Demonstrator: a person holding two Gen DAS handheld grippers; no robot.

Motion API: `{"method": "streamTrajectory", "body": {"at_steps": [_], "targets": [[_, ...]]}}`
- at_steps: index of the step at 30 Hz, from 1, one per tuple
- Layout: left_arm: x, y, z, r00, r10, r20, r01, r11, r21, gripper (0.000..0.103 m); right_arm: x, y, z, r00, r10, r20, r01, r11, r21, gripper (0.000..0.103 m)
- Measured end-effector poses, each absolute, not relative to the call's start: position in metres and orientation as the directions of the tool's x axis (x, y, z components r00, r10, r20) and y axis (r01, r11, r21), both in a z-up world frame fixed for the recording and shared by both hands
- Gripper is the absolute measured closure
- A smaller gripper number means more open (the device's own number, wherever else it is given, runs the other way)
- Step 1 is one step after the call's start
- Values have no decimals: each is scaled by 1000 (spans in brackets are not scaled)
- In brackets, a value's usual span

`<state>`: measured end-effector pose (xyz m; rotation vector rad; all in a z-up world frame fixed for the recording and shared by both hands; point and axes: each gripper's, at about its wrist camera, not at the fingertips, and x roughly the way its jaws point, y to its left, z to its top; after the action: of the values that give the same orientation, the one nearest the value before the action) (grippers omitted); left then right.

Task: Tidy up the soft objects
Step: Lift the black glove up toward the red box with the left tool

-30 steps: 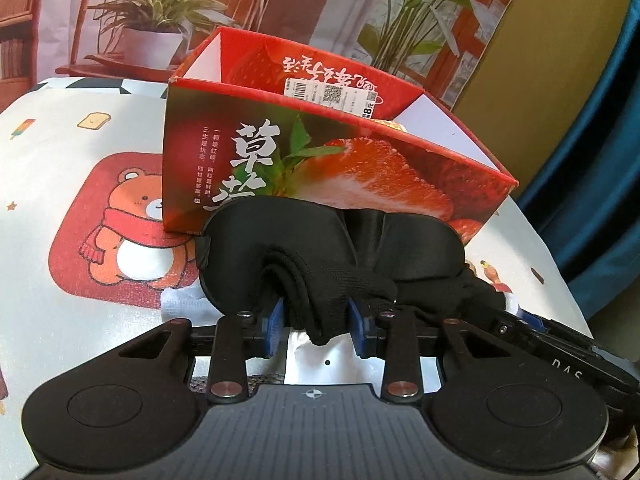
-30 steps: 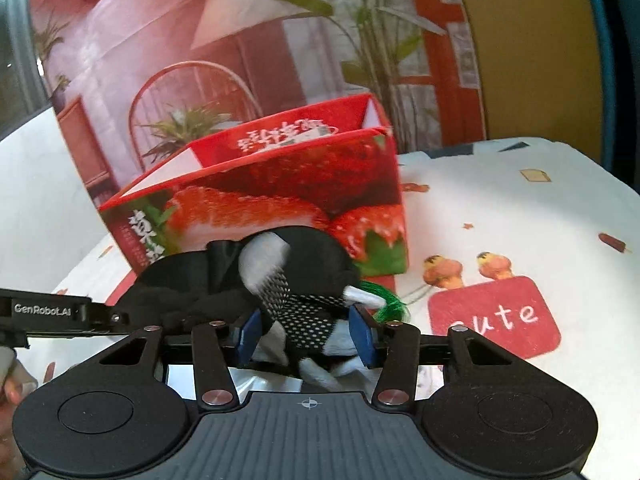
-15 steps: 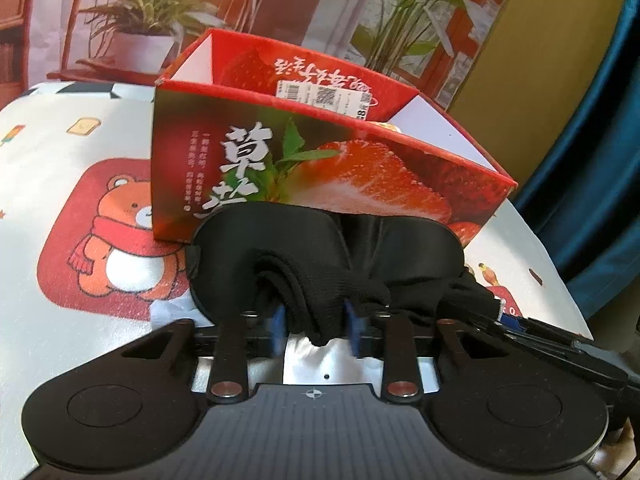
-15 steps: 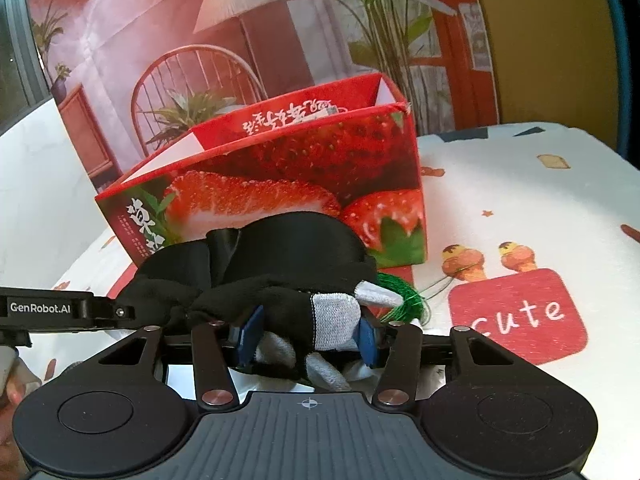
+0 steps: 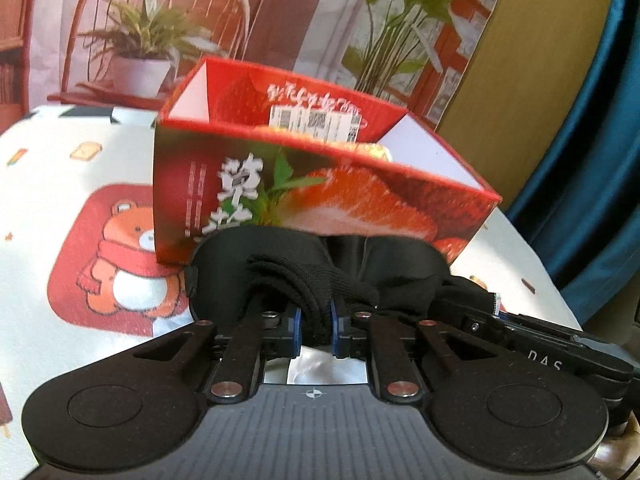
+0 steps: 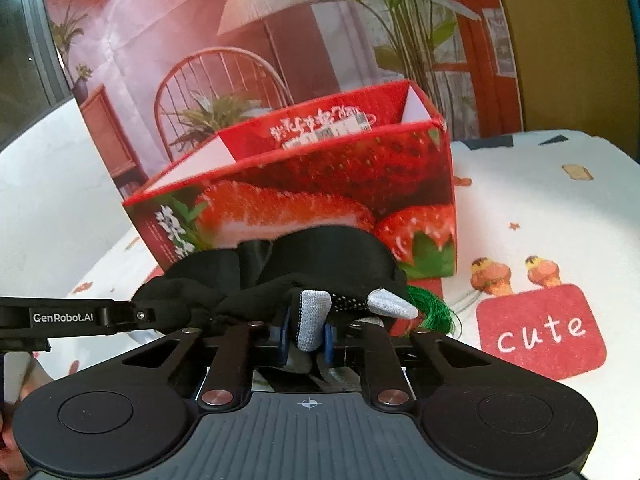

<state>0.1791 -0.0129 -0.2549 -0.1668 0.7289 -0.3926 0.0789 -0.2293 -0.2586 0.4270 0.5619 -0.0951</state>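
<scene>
we see a tabletop [image 5: 52, 184] covered in a white cloth with cartoon prints: a bear in a red scarf on a red square [image 5: 120, 256] at the left, a red "cute" patch [image 6: 542, 330] and two small ice-cream figures [image 6: 514, 274] at the right. on it stands an open red strawberry box [image 5: 320, 200], upright, near the middle. just in front of the box lies a black eye mask [image 5: 312, 256], close against its front wall. a bundle of green thread [image 6: 434, 310] lies beside the box's right corner. we cannot tell whether the black glove [image 6: 312, 304] touches the cloth.
</scene>
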Motion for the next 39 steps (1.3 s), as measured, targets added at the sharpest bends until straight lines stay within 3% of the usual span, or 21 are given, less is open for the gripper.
{"method": "streamTrajectory", "body": {"at_steps": [22,33,39], "targets": [[167,-3,-186,768,-407,-495,323,913,-250,89,85,-225,-191,912,31,-410,115,938,327,90],[202,-5,-139,813,-400,-422,330,915,-231,89,129,-235,-144,935,45,-353,55,962,268,90],[238,-10,-129,813,-383,-439,318,923,-217,89,173,-252,-130,930,47,-364,48,967,249,90]]}}
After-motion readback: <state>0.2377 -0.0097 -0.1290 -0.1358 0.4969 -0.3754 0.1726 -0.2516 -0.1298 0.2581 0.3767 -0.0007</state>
